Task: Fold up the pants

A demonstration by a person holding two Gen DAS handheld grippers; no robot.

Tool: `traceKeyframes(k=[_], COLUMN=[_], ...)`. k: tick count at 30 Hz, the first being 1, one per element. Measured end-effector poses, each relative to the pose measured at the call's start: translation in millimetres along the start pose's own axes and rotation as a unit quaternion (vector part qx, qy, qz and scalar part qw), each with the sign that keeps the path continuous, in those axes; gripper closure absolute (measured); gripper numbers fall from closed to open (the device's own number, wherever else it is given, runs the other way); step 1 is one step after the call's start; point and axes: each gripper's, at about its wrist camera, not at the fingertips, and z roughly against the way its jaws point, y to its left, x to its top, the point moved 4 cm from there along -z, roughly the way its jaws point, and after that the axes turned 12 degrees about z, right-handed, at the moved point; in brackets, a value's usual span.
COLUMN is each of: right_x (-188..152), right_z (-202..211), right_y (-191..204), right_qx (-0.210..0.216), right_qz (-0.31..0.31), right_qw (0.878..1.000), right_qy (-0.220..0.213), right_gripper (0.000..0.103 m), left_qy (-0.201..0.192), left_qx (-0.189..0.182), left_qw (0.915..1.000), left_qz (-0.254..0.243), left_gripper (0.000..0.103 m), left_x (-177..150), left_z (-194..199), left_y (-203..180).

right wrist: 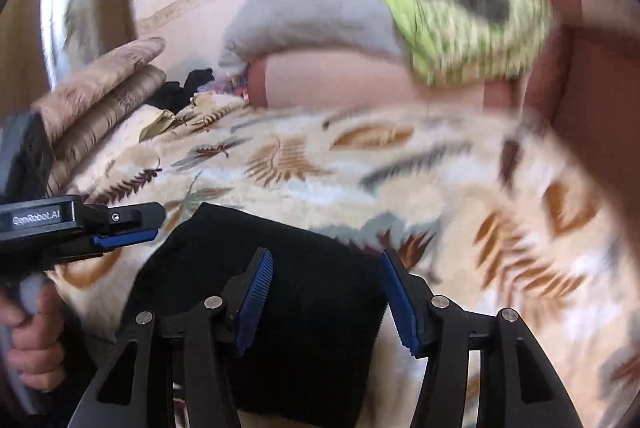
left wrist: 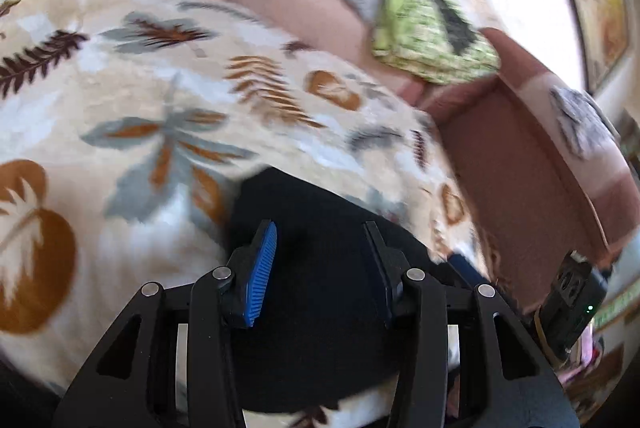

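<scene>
Left wrist view: left gripper [left wrist: 316, 240] is hovering over the black pants [left wrist: 320, 212], its blue-padded fingers [left wrist: 262, 272] standing apart with nothing between them.
Right wrist view: right gripper [right wrist: 326, 270] is hanging above the same pants [right wrist: 288, 268], jaws spread wide and holding nothing.
Pants: lying as a compact, dark, folded block on the leaf-print blanket [left wrist: 140, 116], directly under both tools; whether either tool is touching the cloth cannot be told.
Left tool seen from the right: left gripper [right wrist: 132, 228] is showing at the left edge, just beside the pants' corner, with the person's hand [right wrist: 34, 340] wrapping its handle.
Backdrop: pink sofa back [left wrist: 280, 0] is running behind the blanket; a green patterned cushion [left wrist: 432, 40] and a grey pillow [right wrist: 312, 16] are resting against it.
Image quality: both views are blurring with motion.
</scene>
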Motion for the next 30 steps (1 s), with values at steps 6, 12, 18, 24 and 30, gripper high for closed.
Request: traceKeyframes(k=[6,12,18,24,30], right_x=[-58,-78,-79,-73,-53], right_z=[-9,-25,-22,-29,-19], right_y=[-72,-62,-52,-45,-43], right_qx=[0.167,0.249,0.242,0.219,0.191], right_qz=[-0.299,-0.312,-0.297,-0.254,-0.21], right_qw=[0.94,0.915,0.922,0.94,0.958], right_qy=[0.0,0.058,0.061,0.059,0.042], right_gripper=[0.048,0.049,0.045,0.061,0.07], left_qy=[0.069,0.117,0.112,0.085,0.036], left_qx=[-0.013,-0.065,-0.064,-0.028,0.02], left_qw=[0.9941,0.9801,0.9832,0.9929,0.9984], left_qz=[0.083,0.147,0.13,0.079,-0.038], left_gripper=[0.052,0.043,0.042,0.064,0.07], left_x=[-2,-12,-17,-23,-16], left_z=[-18,-32,-32,-29,-26], left_y=[47,50,43,35,-3])
